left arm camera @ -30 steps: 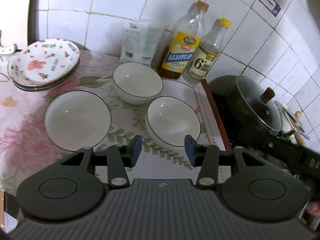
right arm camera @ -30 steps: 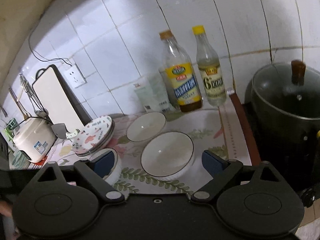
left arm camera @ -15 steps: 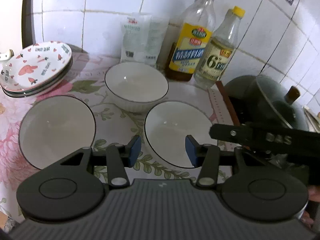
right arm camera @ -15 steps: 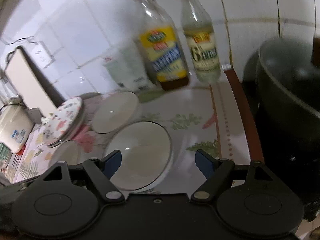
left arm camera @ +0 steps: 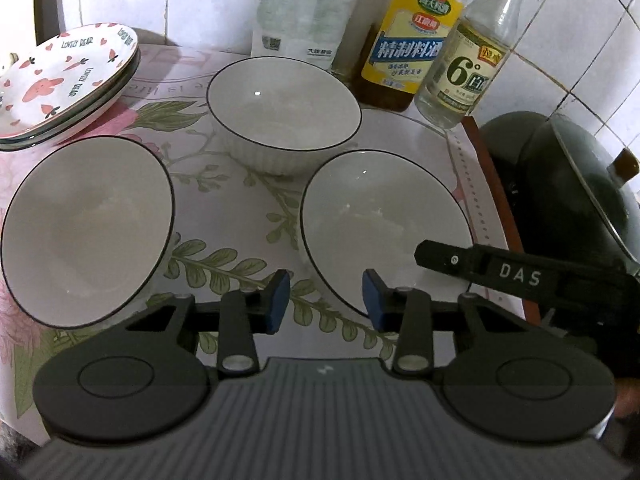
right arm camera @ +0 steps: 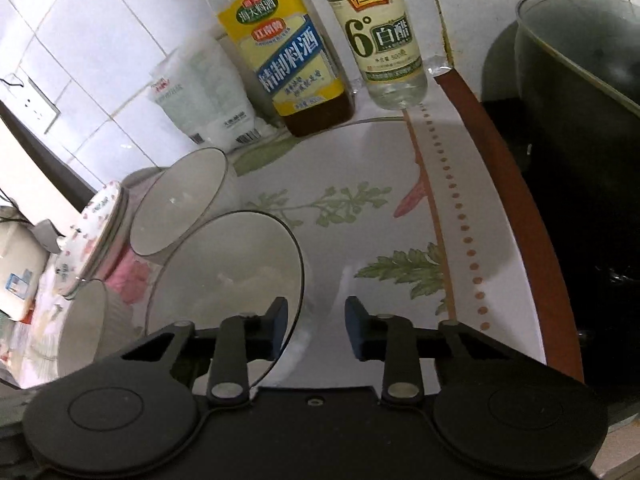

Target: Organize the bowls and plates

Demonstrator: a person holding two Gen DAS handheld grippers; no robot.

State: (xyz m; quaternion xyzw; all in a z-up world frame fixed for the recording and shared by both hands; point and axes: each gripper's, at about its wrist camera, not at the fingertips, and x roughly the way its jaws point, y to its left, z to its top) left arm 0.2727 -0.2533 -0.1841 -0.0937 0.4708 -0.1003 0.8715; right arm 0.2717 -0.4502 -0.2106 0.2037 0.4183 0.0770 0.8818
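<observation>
Three white bowls with black rims stand on the flowered cloth: a left bowl (left arm camera: 86,228), a back bowl (left arm camera: 284,108) and a right bowl (left arm camera: 384,228). A stack of carrot-print plates (left arm camera: 68,76) lies at the far left. My left gripper (left arm camera: 326,300) is closing with the right bowl's near rim between its pads and a gap still showing. The right gripper's black finger (left arm camera: 520,276) reaches over that bowl's right rim. In the right wrist view my right gripper (right arm camera: 318,320) is closing astride the same bowl (right arm camera: 228,280), left pad inside, right pad outside and clear of the wall.
A cooking wine bottle (left arm camera: 408,44), a vinegar bottle (left arm camera: 468,64) and a white bag (left arm camera: 296,12) line the tiled wall behind the bowls. A dark lidded pot (left arm camera: 580,192) sits to the right past the table's brown edge (right arm camera: 532,240). A rice cooker (right arm camera: 16,264) stands far left.
Both grippers came down and closer to the bowls. The right jaws narrowed sharply around the right bowl's rim and the left jaws narrowed a little. The right gripper entered the left wrist view.
</observation>
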